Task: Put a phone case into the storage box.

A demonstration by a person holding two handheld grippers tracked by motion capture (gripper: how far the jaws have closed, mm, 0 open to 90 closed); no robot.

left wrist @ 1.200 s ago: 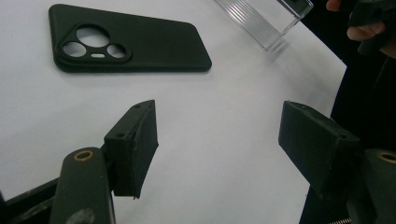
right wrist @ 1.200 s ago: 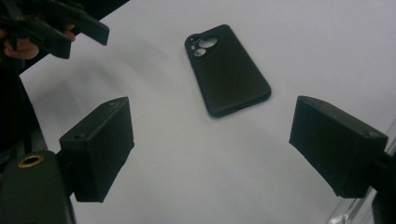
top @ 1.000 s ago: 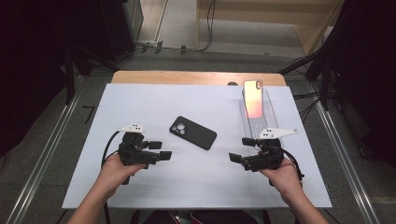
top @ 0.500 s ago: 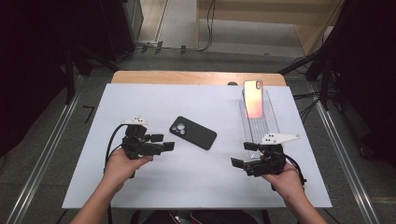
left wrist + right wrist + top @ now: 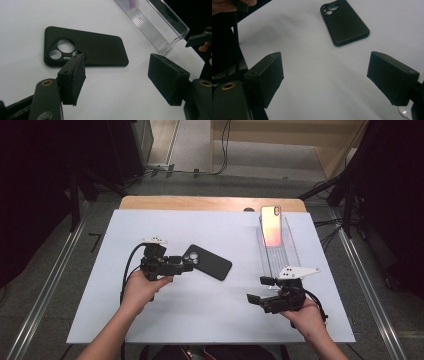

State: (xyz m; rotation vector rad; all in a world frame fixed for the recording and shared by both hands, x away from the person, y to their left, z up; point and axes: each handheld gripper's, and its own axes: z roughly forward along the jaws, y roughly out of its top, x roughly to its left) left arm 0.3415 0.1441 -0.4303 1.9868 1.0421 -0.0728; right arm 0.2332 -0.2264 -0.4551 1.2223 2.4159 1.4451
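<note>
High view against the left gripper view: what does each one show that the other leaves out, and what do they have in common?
High view alone: the phone with a pink-orange back propped at the far end of the clear tray, the wooden table edge, and the person's left hand.

Left gripper view alone: the three lens cut-outs of the black phone case up close, and the left gripper with open jaws.

Both: the black phone case, the clear tray, the white tabletop.

Overhead looks down; both close gripper views share the phone case (image 5: 85,48)
</note>
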